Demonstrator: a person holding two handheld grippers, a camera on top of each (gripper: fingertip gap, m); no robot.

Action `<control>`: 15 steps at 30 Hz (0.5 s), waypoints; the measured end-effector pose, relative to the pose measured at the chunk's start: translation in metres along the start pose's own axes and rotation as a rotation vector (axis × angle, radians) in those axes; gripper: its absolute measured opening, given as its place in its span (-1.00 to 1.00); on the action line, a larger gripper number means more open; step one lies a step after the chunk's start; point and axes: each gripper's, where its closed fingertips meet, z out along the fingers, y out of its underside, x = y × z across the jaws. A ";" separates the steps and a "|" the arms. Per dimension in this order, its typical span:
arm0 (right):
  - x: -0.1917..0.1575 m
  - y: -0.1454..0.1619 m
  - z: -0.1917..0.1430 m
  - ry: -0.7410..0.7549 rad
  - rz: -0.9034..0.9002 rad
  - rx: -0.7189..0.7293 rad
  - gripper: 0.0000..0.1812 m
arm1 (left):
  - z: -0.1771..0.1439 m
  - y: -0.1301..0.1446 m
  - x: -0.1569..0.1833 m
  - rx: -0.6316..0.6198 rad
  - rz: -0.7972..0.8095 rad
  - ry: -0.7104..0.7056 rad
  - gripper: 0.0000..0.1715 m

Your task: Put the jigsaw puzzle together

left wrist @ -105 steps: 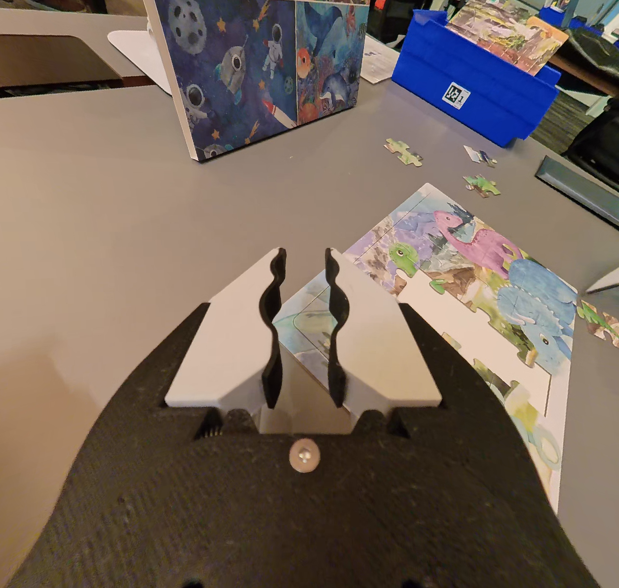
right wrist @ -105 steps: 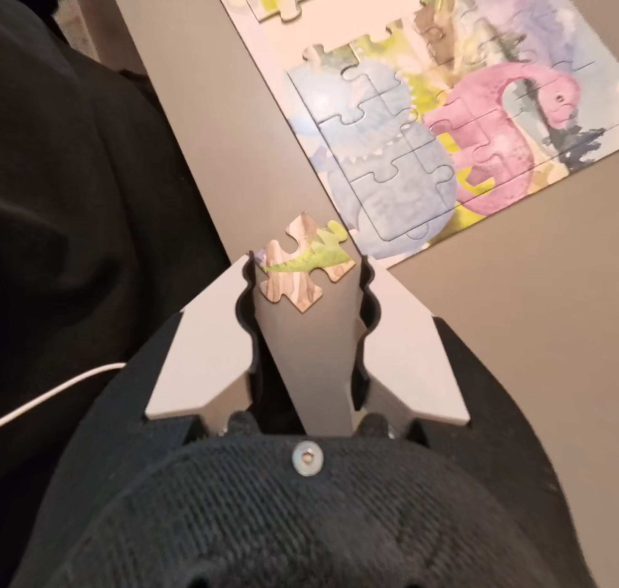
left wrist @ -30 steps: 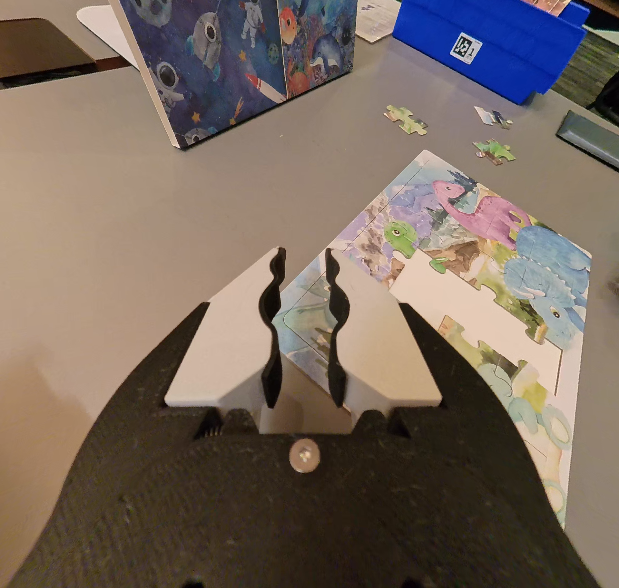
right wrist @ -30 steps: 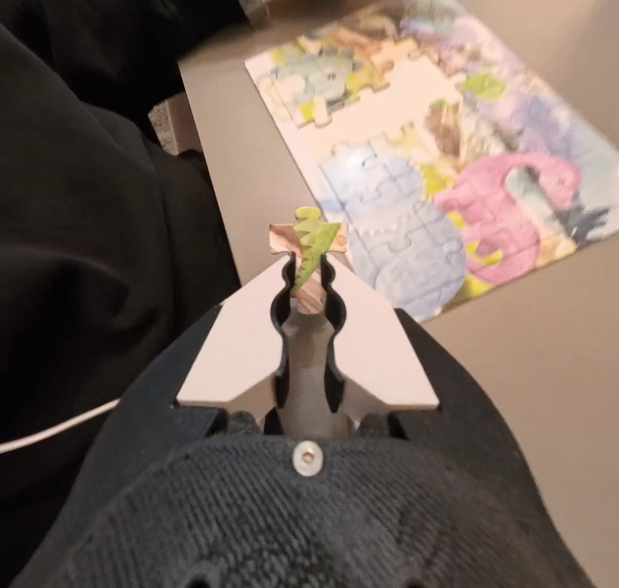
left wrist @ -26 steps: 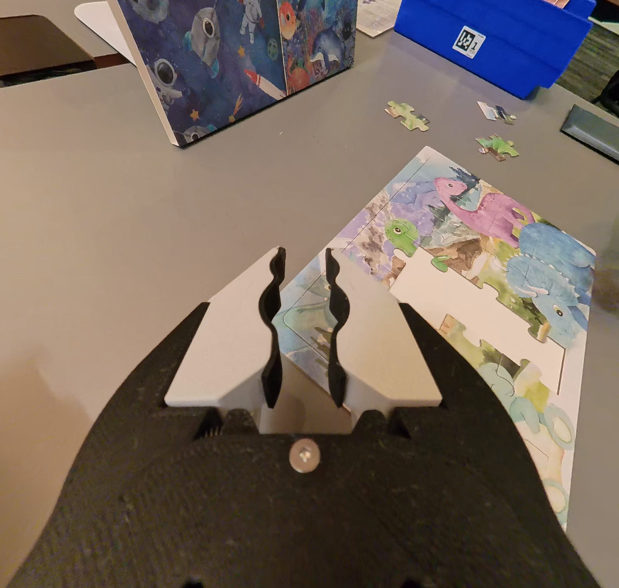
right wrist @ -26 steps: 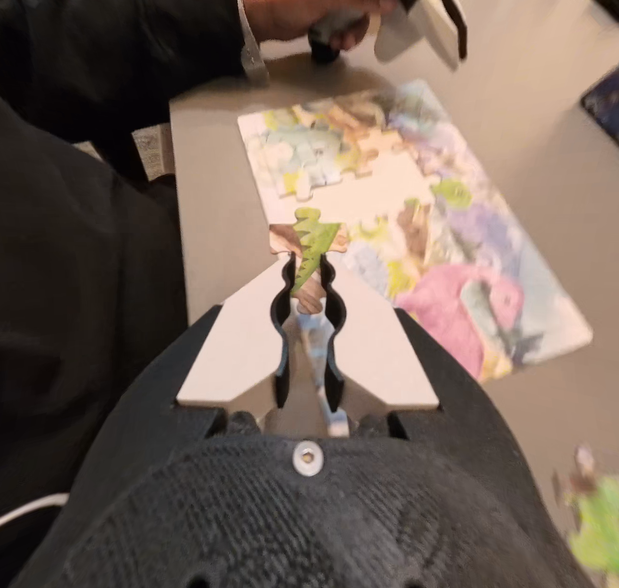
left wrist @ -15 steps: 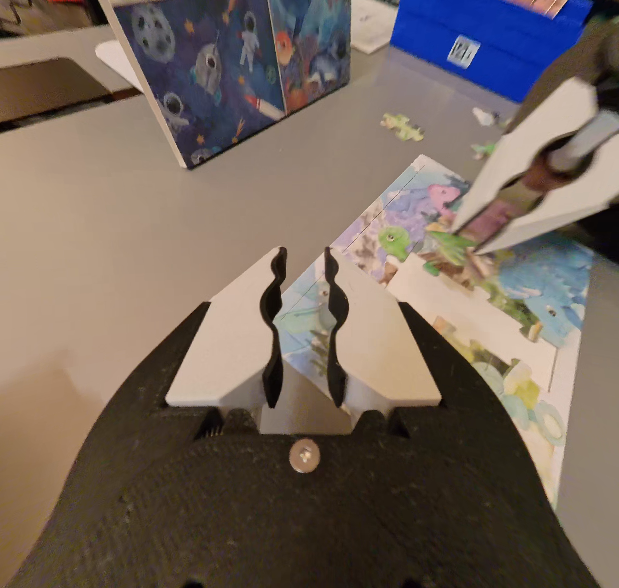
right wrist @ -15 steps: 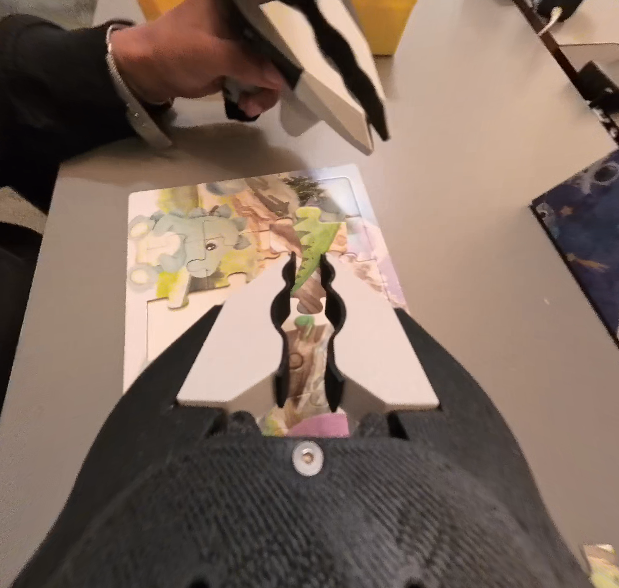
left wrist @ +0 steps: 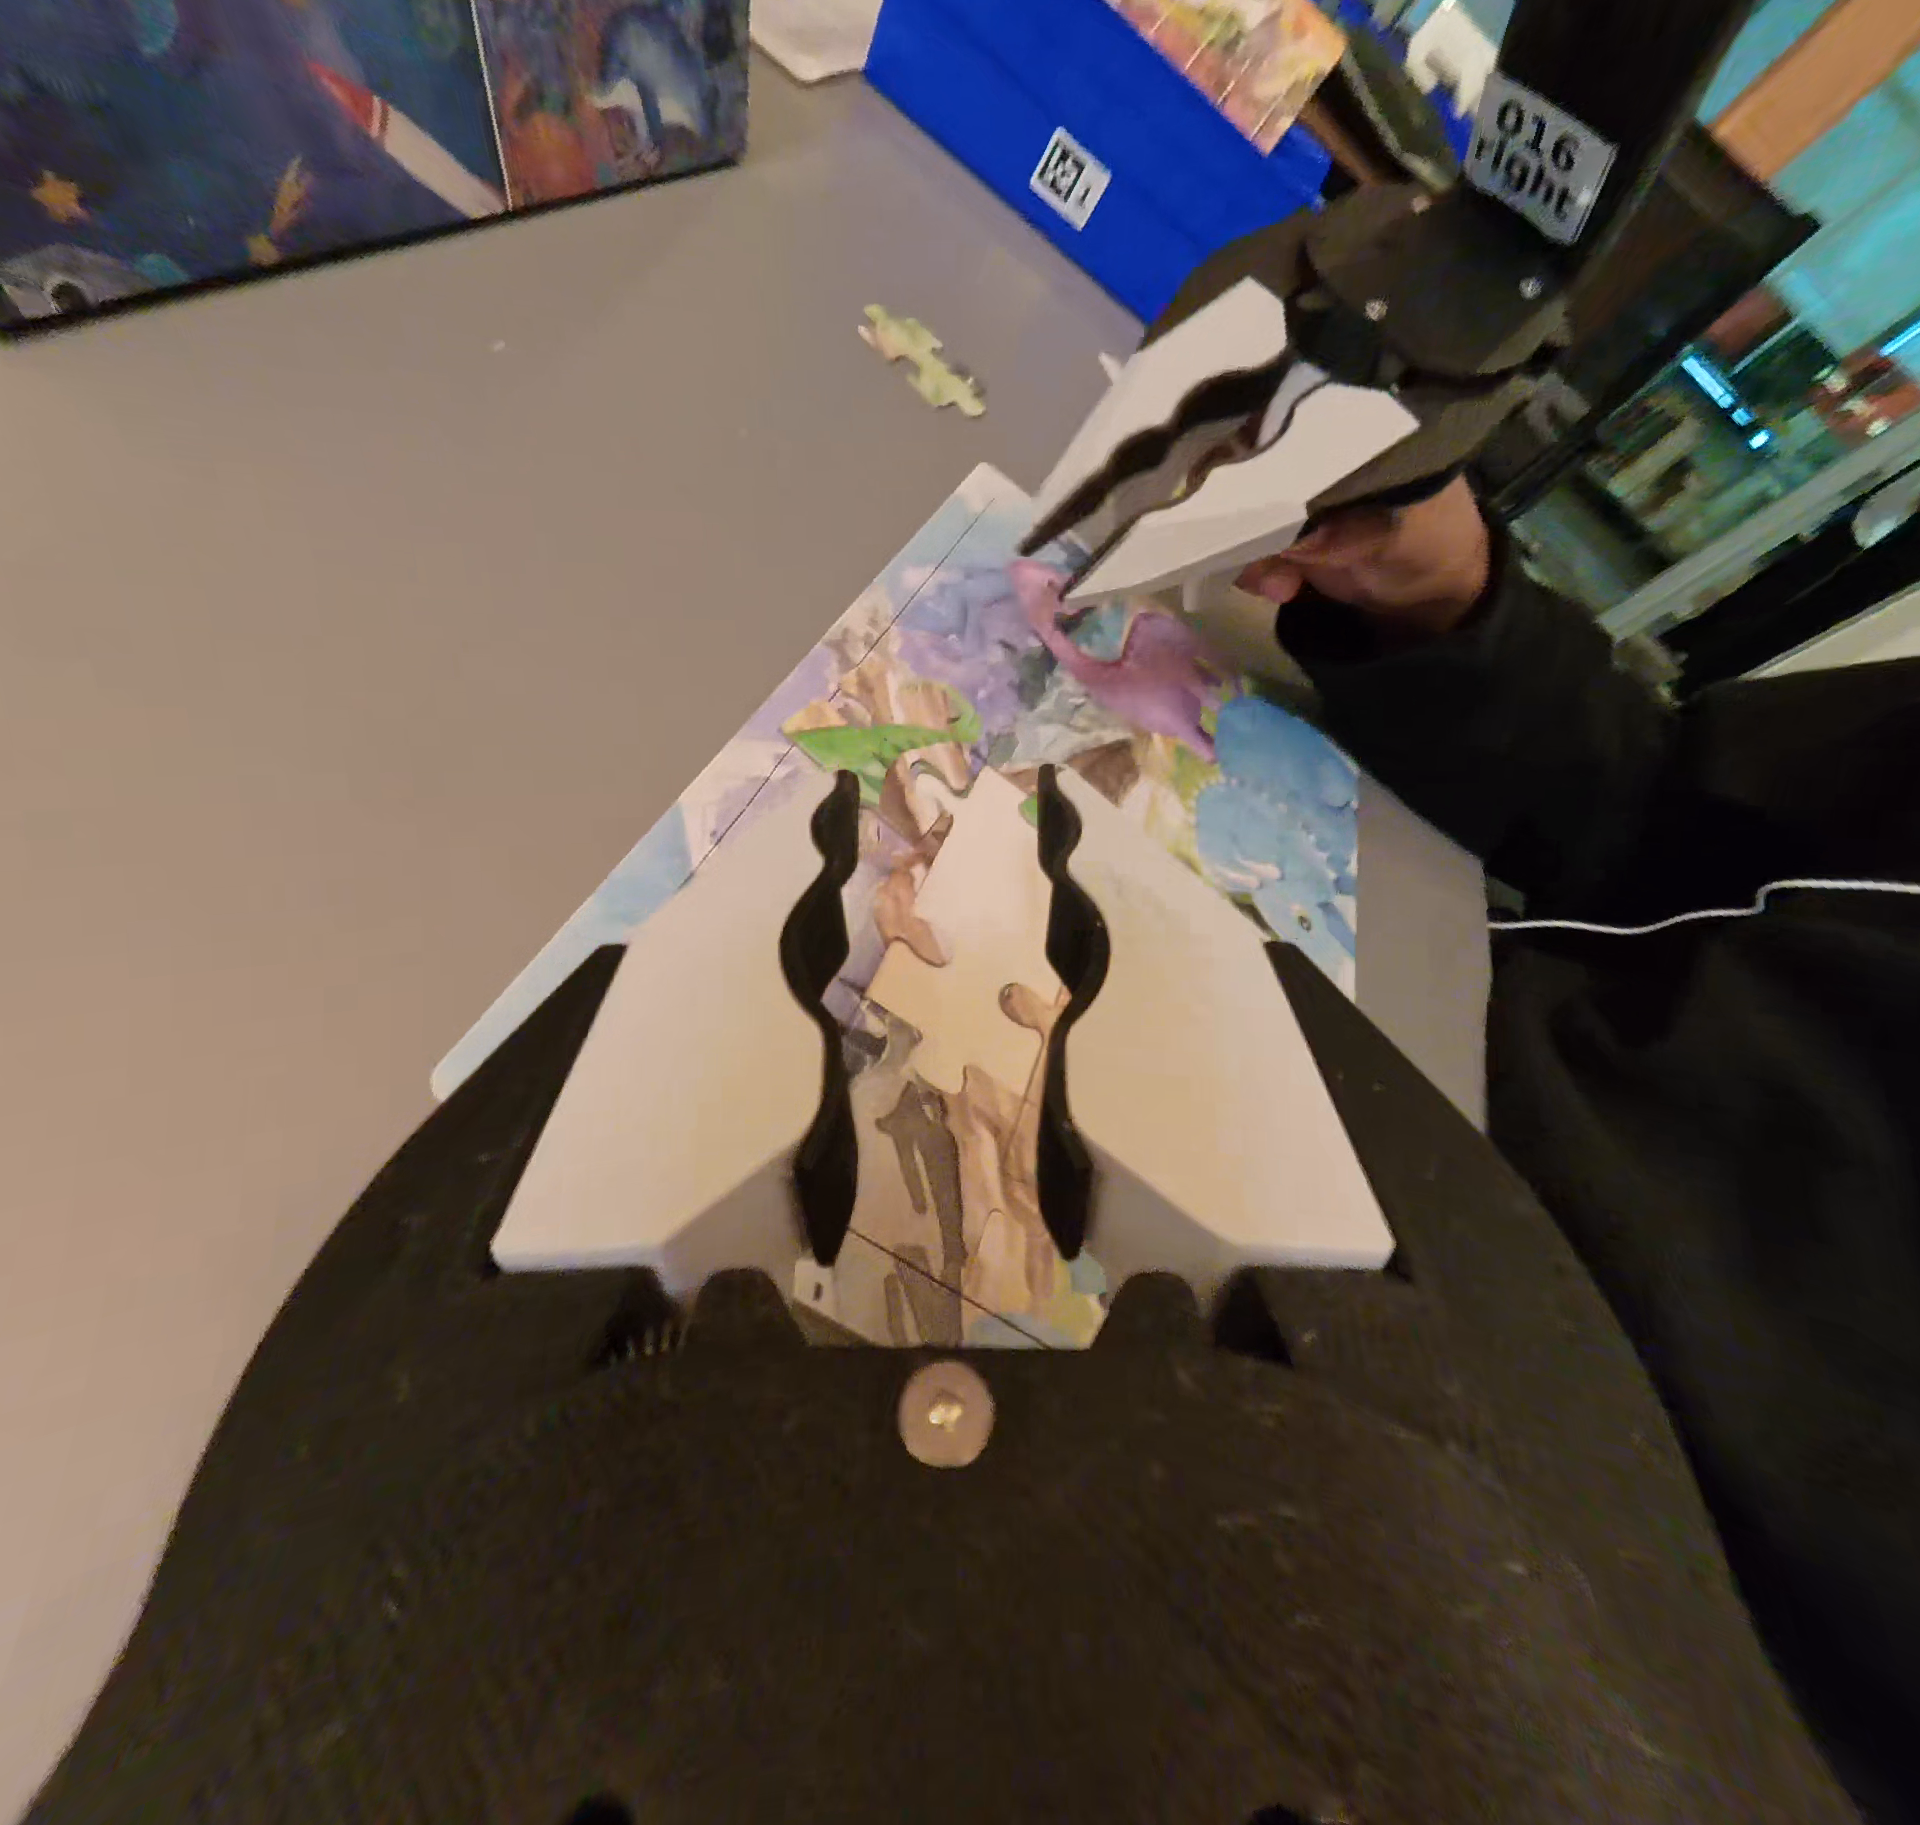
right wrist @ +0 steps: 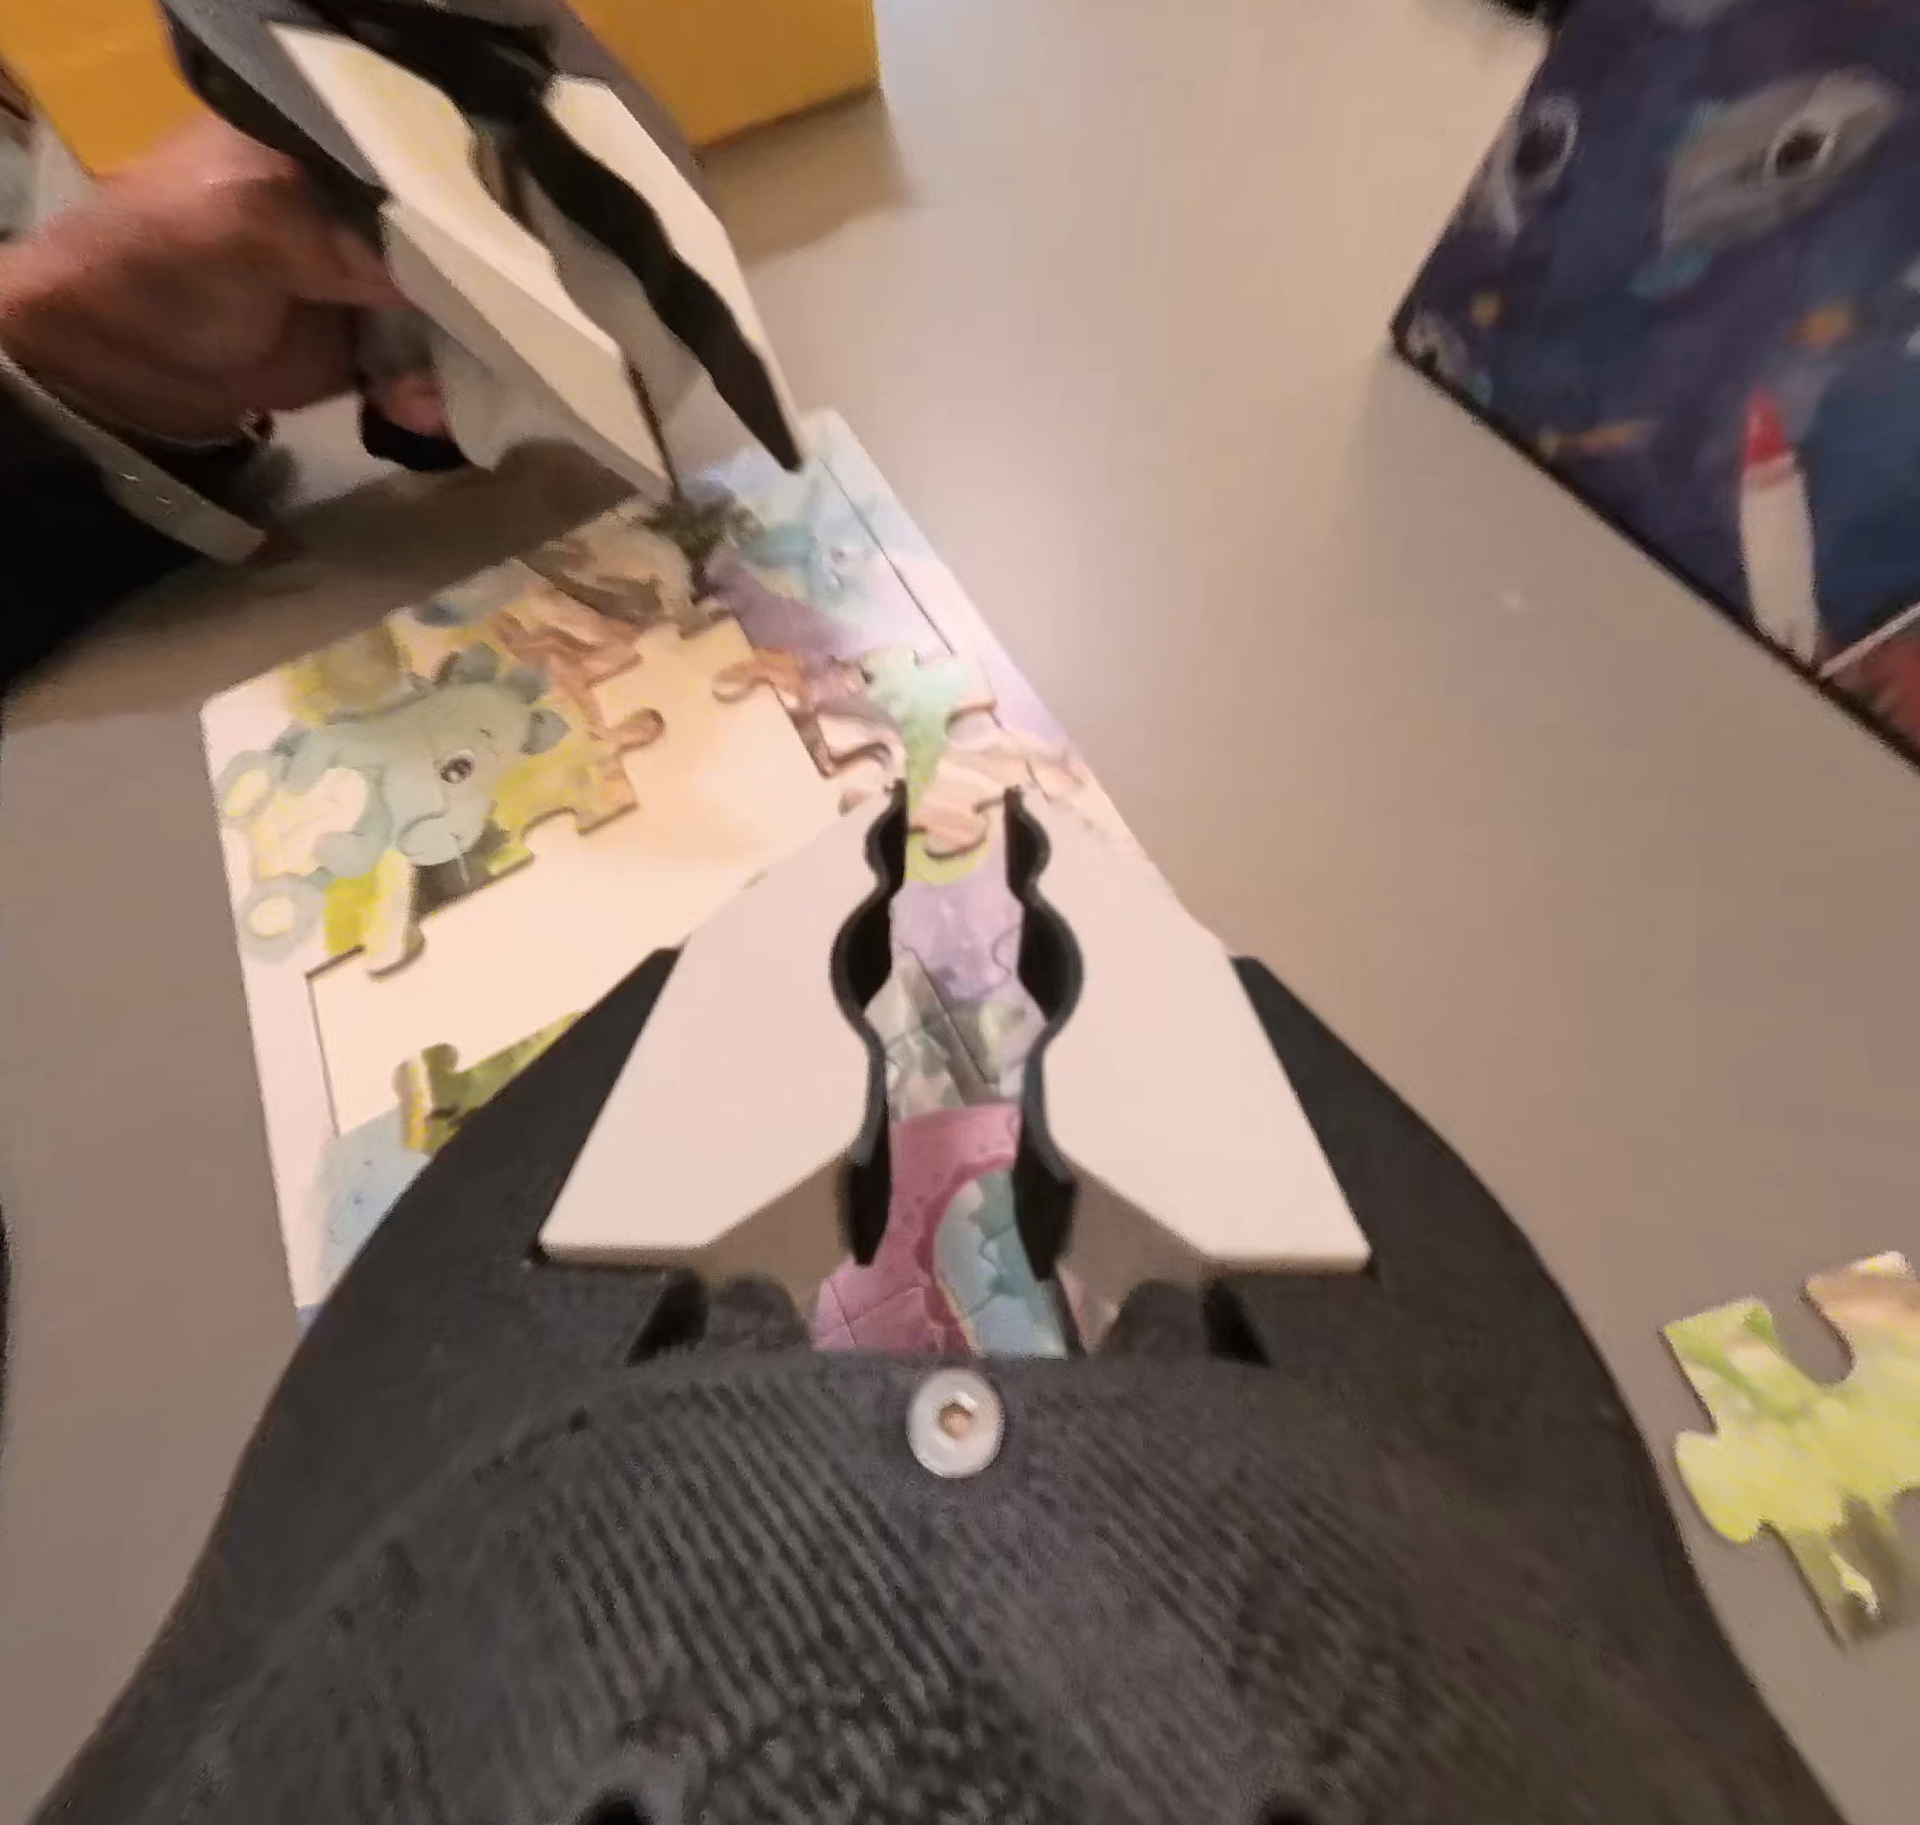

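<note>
Green-backed piece [left wrist: 883, 745] lies just ahead of my left gripper [left wrist: 940, 799], both grippers slightly spread, empty; next, press it flush.

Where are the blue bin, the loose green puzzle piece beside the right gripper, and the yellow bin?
blue bin [left wrist: 997, 82]: left wrist view, on its front wall.
loose green puzzle piece [right wrist: 1787, 1432]: right wrist view, on its middle, lying on the table.
yellow bin [right wrist: 727, 9]: right wrist view, on its side wall.
</note>
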 end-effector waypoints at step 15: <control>-0.023 0.022 0.035 -0.082 -0.009 -0.121 -0.38 | 0.019 0.033 -0.016 -0.261 0.266 -0.252 -0.60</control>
